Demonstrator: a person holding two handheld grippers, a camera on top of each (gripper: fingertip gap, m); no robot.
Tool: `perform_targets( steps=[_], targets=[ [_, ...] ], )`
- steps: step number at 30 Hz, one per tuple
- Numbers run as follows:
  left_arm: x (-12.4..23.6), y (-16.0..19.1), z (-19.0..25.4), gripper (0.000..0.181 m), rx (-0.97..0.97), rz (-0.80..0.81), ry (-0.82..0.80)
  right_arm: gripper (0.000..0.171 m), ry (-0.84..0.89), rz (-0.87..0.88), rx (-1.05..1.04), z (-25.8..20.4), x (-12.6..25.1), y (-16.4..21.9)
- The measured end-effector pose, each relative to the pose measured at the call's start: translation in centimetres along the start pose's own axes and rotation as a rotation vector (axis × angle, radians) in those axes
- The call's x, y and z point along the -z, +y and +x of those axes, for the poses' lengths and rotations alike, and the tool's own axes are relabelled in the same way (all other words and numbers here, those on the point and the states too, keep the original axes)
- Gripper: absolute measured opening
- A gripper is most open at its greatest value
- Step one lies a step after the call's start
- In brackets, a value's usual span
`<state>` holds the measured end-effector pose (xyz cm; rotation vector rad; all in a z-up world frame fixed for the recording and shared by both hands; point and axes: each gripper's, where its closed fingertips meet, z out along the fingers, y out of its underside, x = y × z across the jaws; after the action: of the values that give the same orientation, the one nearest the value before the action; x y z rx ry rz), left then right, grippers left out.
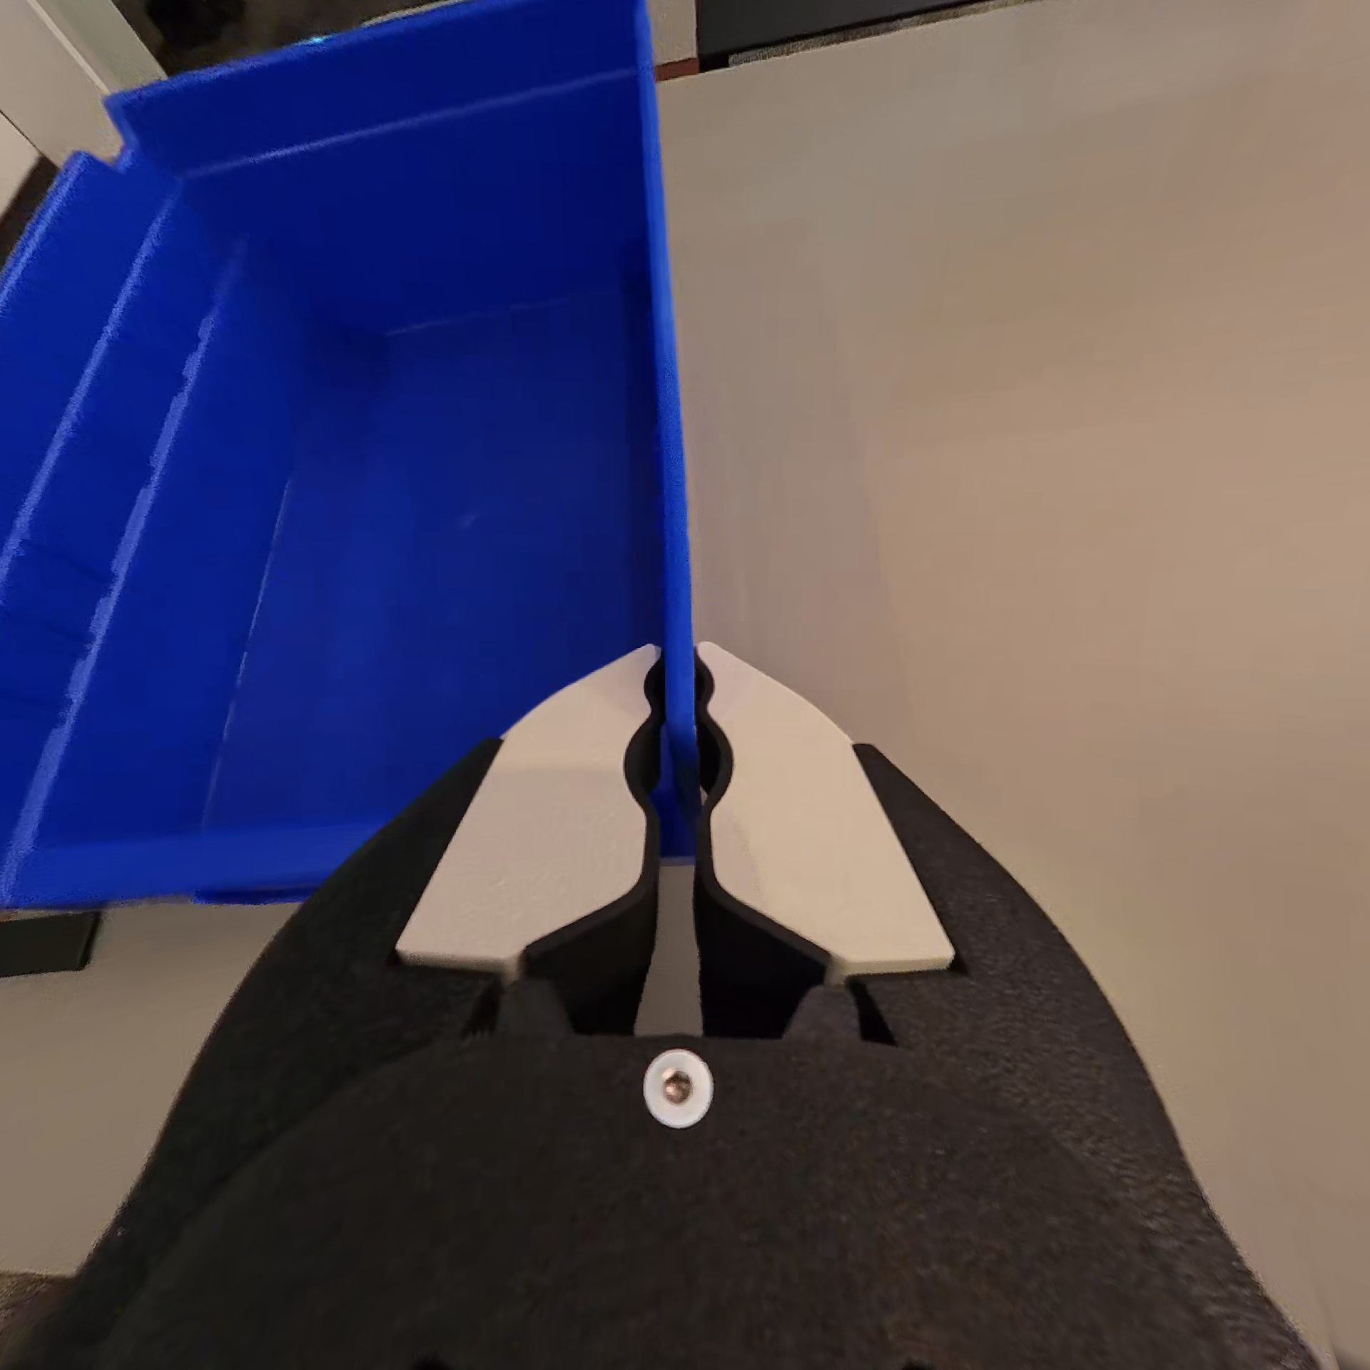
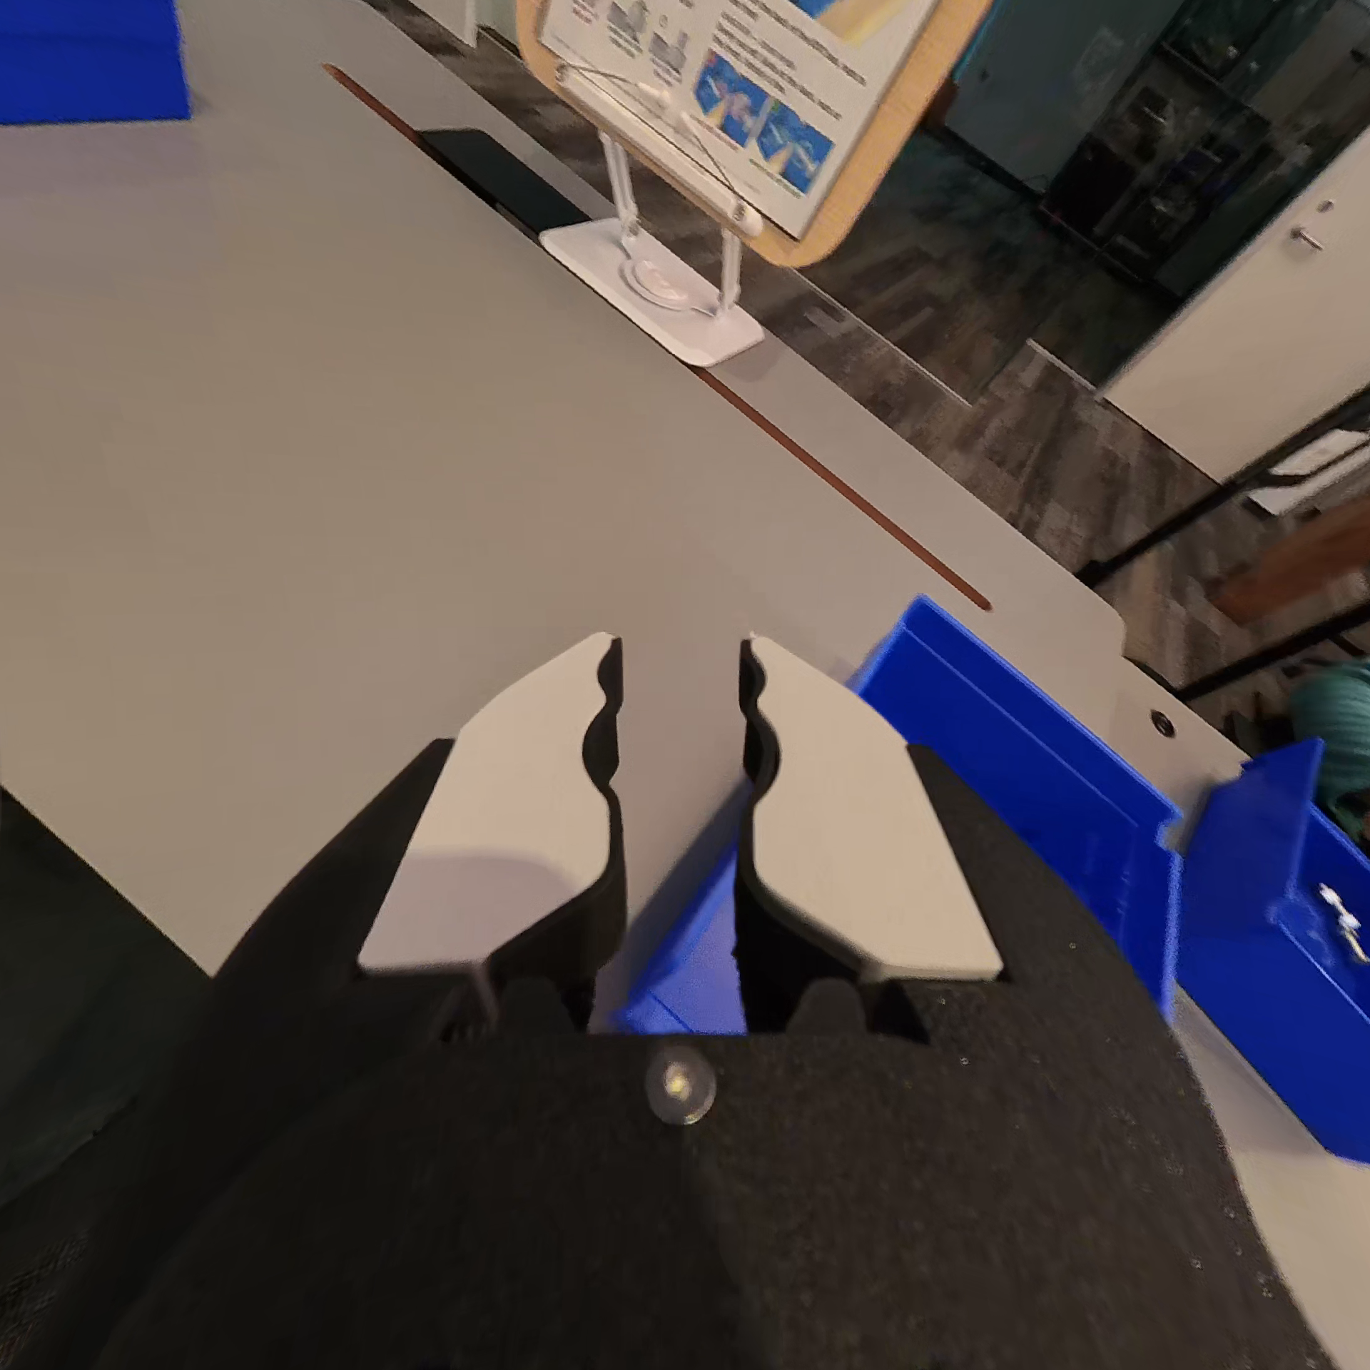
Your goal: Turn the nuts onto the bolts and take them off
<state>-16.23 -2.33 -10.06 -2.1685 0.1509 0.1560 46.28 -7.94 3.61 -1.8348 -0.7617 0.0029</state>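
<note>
In the left wrist view my left gripper is shut on the right side wall of an empty blue bin; both pads press on the thin wall near the bin's front corner. In the right wrist view my right gripper is open with nothing between its fingers, held above the grey table. A second blue bin lies under and right of it. A third blue bin at the far right holds small pale metal parts. No nut or bolt shows near either gripper.
A board on a white stand stands at the table's far edge. A blue bin shows at the top left of the right wrist view. The table's edge runs along a brown strip, with floor and furniture beyond.
</note>
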Motion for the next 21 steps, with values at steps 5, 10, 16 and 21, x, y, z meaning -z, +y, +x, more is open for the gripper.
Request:
perform_targets(
  steps=[5,10,16,21],
  targets=[
    [-0.1,-0.8,3.7,0.007,-0.047,0.001,0.027,0.027,0.249,-0.160,-0.045,7.2,2.5,3.1],
    [0.2,-1.2,7.2,0.006,-0.084,0.006,0.050,0.036,0.283,-0.359,-0.263,14.3,4.2,8.0],
    [0.6,-1.9,12.0,0.006,-0.122,0.007,0.100,0.038,0.188,-0.608,-0.551,18.6,2.9,15.9],
    [0.7,-2.6,16.3,0.009,-0.149,0.006,0.147,0.034,0.073,-0.780,-0.626,18.2,0.7,20.9]
  ],
)
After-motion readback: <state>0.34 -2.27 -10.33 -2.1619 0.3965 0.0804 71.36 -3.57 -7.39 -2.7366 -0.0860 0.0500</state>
